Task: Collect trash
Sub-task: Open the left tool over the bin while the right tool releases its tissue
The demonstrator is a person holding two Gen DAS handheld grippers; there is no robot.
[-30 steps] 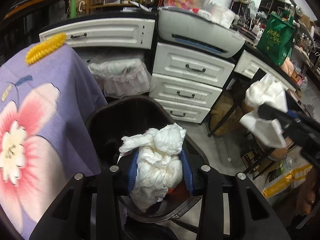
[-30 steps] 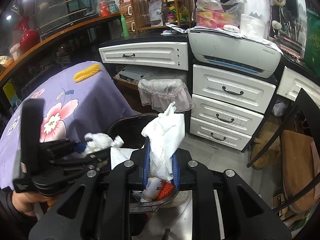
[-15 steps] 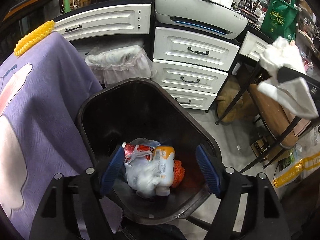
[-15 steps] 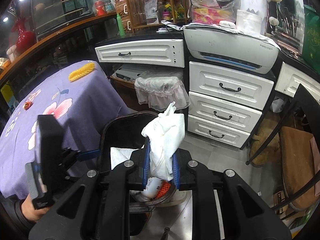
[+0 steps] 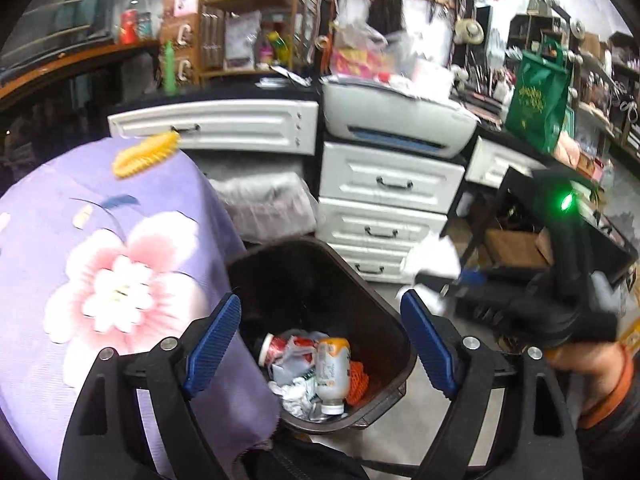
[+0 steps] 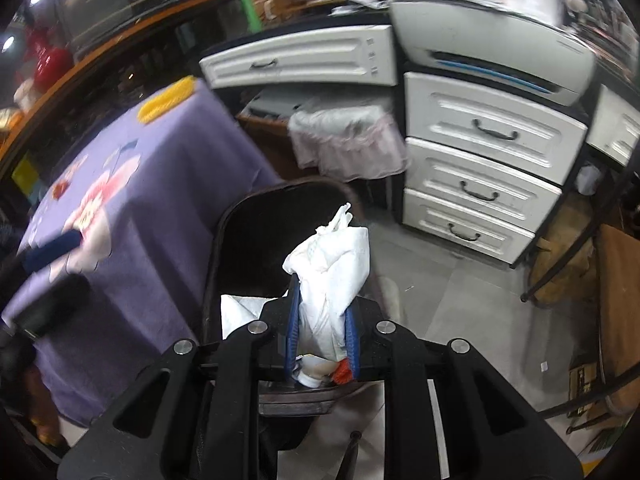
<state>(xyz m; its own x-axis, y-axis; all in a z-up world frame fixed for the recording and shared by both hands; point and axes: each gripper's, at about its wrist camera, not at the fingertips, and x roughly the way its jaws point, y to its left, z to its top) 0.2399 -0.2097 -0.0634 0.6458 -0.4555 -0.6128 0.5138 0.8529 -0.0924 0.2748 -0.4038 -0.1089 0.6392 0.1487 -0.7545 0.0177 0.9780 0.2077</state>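
In the left wrist view my left gripper [image 5: 320, 312] hangs over the black trash bin [image 5: 296, 280], its jaws opening wide with nothing between them. In the bin lie a white bottle [image 5: 330, 372], a red can [image 5: 280, 348], crumpled paper [image 5: 296, 392] and orange netting [image 5: 358, 376]. My right gripper [image 6: 322, 300] is shut on a crumpled white tissue [image 6: 332, 276] just above the bin's [image 6: 224, 240] near rim. From the left wrist view that tissue [image 5: 436, 256] shows beside the bin's right edge. A blurred blue pad of the left gripper [image 6: 52, 248] shows at the far left.
A table under a purple flowered cloth [image 5: 100, 260] stands left of the bin, with a yellow object [image 5: 146, 154] on it. White drawers [image 5: 388, 188] and a printer [image 5: 396, 120] are behind. A black-framed chair [image 6: 616, 272] stands on the right. A hand [image 5: 592, 376] holds the right gripper.
My left gripper let go of its white tissue wad, which dropped into the bin, then opened wide and drew up and back. My right gripper sank toward the bin with its tissue.
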